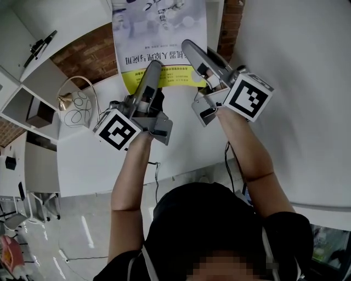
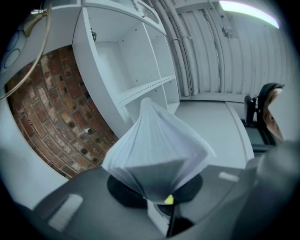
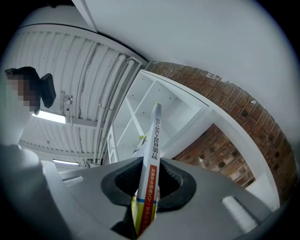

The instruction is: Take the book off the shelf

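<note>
Red brick wall [image 1: 88, 55] and a white shelf unit [image 1: 24, 101] fill the background of the head view, with the shelf's open compartments at about 9 o'clock and brick showing at 11 and 1 o'clock.

The book [image 1: 159, 33] sits at 12 o'clock in that view. Its pale cover faces the camera, and a yellow band runs along the edge nearest the person. It is held up between the two tools, with the shelf behind it. No view shows whether its far end touches a board.

The left gripper [image 1: 154, 67] comes in from 7 o'clock. Its own view shows the jaws closed on the book's page edge, with the white leaves fanning out above the dark pads. The right gripper [image 1: 188, 48] comes in from 5 o'clock. Its jaws are clamped on the spine, which rises thin and upright between the pads with red and white printed panels.

Both forearms [image 1: 249, 159] reach up from the bottom of the head view toward the centre. In the left gripper view a ceiling lamp [image 2: 248, 10] glows at 1 o'clock.
</note>
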{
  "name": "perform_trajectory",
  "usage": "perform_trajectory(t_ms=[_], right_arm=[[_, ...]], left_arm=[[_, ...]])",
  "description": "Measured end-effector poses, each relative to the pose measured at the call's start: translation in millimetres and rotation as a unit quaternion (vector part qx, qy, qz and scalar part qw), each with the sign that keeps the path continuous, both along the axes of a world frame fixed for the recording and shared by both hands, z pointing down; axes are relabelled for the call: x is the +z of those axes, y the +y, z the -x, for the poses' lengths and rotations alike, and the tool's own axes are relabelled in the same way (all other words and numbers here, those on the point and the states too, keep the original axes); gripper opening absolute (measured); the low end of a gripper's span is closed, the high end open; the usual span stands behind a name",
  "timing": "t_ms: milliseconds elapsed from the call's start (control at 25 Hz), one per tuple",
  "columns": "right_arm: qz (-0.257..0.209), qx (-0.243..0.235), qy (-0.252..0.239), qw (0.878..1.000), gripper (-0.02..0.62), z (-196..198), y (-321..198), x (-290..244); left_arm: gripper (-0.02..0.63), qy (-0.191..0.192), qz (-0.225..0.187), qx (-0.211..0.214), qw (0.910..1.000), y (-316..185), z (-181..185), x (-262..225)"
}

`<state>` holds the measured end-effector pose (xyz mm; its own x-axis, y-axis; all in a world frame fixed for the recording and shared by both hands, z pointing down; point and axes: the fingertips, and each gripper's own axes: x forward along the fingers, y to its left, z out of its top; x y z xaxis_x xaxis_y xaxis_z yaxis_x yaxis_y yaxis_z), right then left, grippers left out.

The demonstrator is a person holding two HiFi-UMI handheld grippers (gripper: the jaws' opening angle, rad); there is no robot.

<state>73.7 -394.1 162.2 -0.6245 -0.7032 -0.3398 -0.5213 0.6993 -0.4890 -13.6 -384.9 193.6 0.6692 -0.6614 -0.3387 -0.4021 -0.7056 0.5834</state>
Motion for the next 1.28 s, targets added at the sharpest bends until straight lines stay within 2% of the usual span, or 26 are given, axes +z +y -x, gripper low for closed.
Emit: perform_trajectory(t_ms=[440,560,1280], right_arm=[[-0.004,-0.013,-0.042,0.999,0.071,-1.0,-0.6,6.9],[-0.002,-0.016,-0.037,0.999,0.071,-1.1,-0.4,7.1],[0.058,-0.035,-0.013,0.998,0.075,0.3,-4.1,6.0]], left_arm=[[0.071,-0.048,-0.014,-0.012,0.9987,0.6,0.7,-2.2],[0.072,-0.053,-0.016,-0.019,0.9983,2.1,0.3,-2.7],[0.077,-0.074,0.031,-0.036,0.9961,4.7,-0.6,-6.2]])
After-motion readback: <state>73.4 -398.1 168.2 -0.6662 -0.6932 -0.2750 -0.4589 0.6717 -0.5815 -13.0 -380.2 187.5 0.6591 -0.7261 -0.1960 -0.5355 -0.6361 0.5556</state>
